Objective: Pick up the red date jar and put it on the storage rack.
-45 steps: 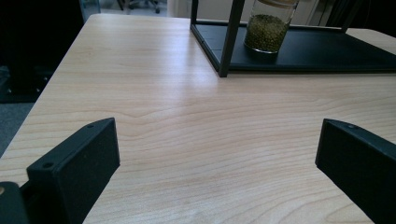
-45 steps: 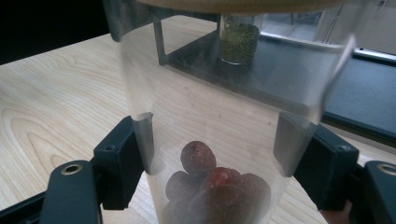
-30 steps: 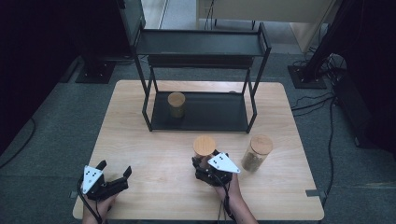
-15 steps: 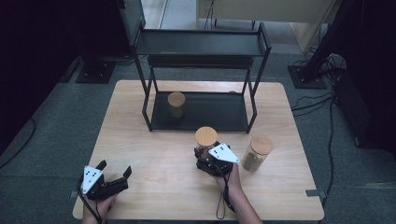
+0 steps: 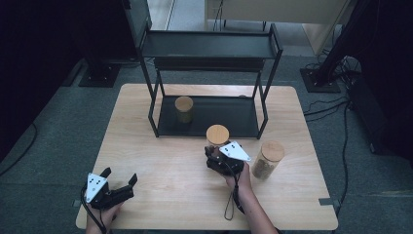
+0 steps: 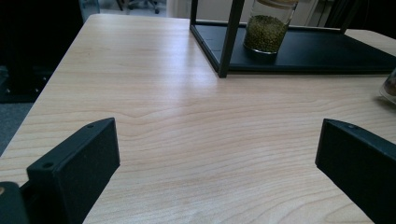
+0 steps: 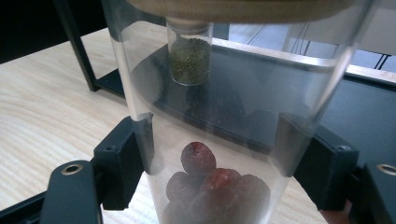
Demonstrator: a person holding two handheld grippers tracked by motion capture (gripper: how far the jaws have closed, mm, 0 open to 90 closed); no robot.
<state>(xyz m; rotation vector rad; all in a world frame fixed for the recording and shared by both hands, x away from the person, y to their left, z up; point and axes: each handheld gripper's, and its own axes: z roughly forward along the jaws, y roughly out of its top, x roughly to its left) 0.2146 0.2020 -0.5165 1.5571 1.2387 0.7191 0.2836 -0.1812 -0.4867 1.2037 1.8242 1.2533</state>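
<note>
- Three lidded jars showing from the high view: one with red fruit sitting clenched in the right gripper just before the black shelf, a green-filled jar standing on its lower deck, a third jar (cork-topped) resting beside the right hand; left gripper gaping over the table.
- Left gripper view: looking between spread, released jaws at bare wood.
- Right gripper view: pinching the clear jar on both sides.

A wooden table stands on grey carpet, dark surroundings, cables trailing right.
</note>
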